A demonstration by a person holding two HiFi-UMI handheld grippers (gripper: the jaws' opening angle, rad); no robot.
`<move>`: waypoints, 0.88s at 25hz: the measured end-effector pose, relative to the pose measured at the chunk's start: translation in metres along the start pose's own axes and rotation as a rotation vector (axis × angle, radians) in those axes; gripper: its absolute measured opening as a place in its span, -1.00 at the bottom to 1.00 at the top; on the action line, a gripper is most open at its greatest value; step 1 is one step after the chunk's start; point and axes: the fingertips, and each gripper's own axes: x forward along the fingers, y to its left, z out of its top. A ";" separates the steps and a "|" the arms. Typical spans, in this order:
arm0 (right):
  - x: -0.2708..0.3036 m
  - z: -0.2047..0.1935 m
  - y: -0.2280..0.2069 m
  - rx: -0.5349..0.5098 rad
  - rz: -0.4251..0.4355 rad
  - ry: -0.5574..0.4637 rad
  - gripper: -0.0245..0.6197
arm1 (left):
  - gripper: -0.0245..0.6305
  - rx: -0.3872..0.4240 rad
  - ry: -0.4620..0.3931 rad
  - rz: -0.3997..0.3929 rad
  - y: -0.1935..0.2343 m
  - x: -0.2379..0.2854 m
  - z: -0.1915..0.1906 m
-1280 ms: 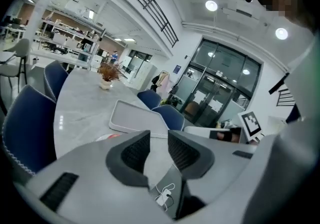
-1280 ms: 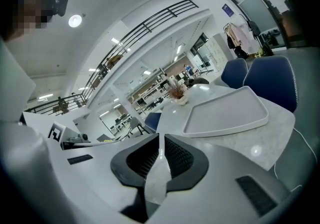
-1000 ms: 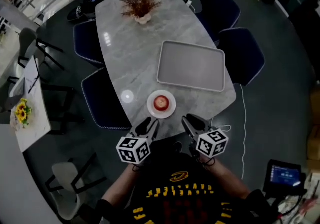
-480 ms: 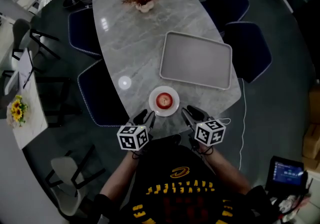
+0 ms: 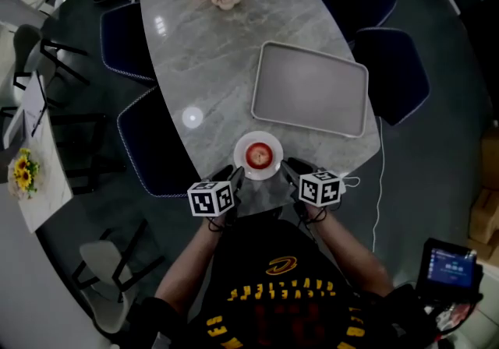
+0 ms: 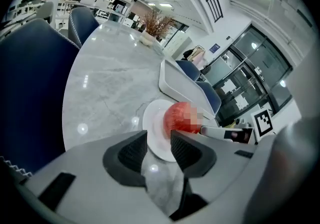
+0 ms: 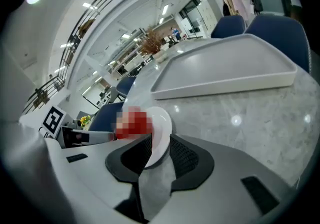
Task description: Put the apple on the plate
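**Red apple on its plate, both jaws empty**

Head view: the apple [image 5: 260,155] sits in the middle of a white plate [image 5: 241,148] at the near edge of the marble bench [image 5: 207,67]. An empty grey tray [image 5: 312,90] lies just beyond it. The left gripper [image 5: 234,177] and right gripper [image 5: 291,169] hang at the bench edge, one on each side of the plate, and neither touches it.

Left gripper view: the jaws stand apart with nothing between them. The plate and apple show just past their tips.

Right gripper view: the jaws have just been opening and now stand wide, also with nothing between them. The plate rim [image 7: 163,124] lies just ahead, with the tray behind it.

Judging by this, the task looks done. If the apple had to be taken up again, it would likely feel firm and fairly light. Its skin is smooth and rounded and could slip, so the jaws should close across its widest middle. The ceramic-looking plate could chip if knocked.
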 end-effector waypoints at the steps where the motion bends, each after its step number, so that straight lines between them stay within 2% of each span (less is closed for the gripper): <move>1: 0.005 -0.003 -0.003 0.028 -0.002 0.014 -0.58 | -0.52 -0.001 0.011 -0.003 0.002 0.003 -0.002; 4: 0.015 -0.007 -0.007 0.067 -0.003 0.036 -0.58 | -0.52 -0.028 0.036 -0.025 0.006 0.011 -0.008; 11: 0.024 -0.010 -0.007 0.068 -0.024 0.062 -0.58 | -0.52 -0.061 0.071 -0.022 0.005 0.025 -0.014; 17: 0.026 -0.013 -0.006 0.094 -0.016 0.071 -0.59 | -0.52 -0.107 0.066 -0.030 0.010 0.030 -0.015; 19: 0.025 -0.014 -0.008 0.125 -0.012 0.065 -0.72 | -0.61 -0.138 0.063 -0.032 0.014 0.031 -0.015; 21: 0.024 -0.014 -0.009 0.157 0.000 0.056 -0.73 | -0.73 -0.152 0.065 -0.027 0.017 0.033 -0.014; 22: 0.023 -0.013 -0.009 0.168 0.006 0.051 -0.73 | -0.73 -0.154 0.066 -0.028 0.018 0.033 -0.014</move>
